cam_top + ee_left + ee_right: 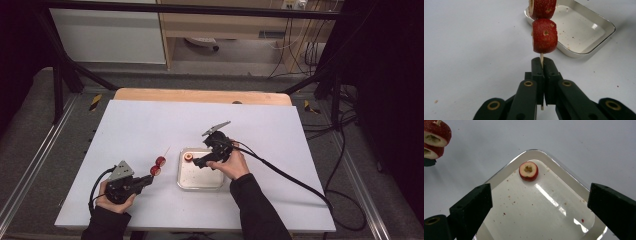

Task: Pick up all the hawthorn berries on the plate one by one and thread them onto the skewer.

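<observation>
Skewer with two red fruit slices, one loose slice in steel tray.

Left gripper [542, 65]: jaws pressed together, pinching a wooden skewer [541, 58]; two cored red fruit slices [545, 35] threaded just beyond its tips, above the white table [135, 130]. Right gripper [539, 202]: jaws spread wide, nothing between them, poised over the metal tray [564, 173]; a single cored slice [528, 171] lies ahead of its jaws, in the tray's far corner.

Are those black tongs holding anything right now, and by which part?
The left tongs pinch a thin wooden skewer by its bare lower end, below two red fruit slices. The right tongs are open, holding nothing.
</observation>
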`<state>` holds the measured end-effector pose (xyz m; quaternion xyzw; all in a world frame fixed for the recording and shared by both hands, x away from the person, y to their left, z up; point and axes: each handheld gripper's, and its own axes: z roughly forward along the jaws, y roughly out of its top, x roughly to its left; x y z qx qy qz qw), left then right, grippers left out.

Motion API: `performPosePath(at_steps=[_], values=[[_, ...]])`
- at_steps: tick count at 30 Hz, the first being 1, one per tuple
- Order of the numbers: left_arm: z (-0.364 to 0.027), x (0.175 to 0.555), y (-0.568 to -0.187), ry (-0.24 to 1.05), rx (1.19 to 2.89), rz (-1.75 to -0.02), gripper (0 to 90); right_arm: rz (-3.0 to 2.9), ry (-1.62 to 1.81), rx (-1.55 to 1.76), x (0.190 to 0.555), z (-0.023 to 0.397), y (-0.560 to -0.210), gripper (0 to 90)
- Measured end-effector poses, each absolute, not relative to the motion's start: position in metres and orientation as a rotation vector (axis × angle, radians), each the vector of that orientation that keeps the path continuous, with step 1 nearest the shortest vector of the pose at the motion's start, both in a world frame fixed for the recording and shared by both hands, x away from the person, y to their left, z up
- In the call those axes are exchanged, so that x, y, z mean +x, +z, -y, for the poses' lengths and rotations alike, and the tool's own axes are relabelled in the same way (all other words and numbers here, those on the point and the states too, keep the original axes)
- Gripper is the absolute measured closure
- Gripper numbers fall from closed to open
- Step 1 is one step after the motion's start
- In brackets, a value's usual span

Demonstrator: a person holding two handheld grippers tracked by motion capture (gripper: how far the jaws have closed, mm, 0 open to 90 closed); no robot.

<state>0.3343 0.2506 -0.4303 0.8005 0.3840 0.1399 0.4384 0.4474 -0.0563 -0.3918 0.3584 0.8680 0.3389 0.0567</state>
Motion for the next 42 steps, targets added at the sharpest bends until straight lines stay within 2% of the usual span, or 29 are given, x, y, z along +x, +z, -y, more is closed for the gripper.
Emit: performPosePath(at_steps=[10, 19, 26, 42], values=[[-0.256, 0.336, -0.43, 0.35, 1.982, -0.966, 88.3, -2.689, 0.96, 1.071, 0.465, 0.028, -0.394, 13.3], [-0.254, 0.336, -0.43, 0.349, 1.985, -0.964, 88.3, -2.774, 0.848, 1.042, 0.473, 0.009, -0.401, 29.8], [-0.253, 0.336, -0.431, 0.343, 1.994, -0.961, 88.3, -2.796, 0.8, 1.064, 0.481, 0.004, -0.409, 38.5], [-0.252, 0.336, -0.431, 0.347, 2.002, -0.957, 88.4, -2.805, 0.779, 1.117, 0.486, -0.001, -0.419, 50.7]])
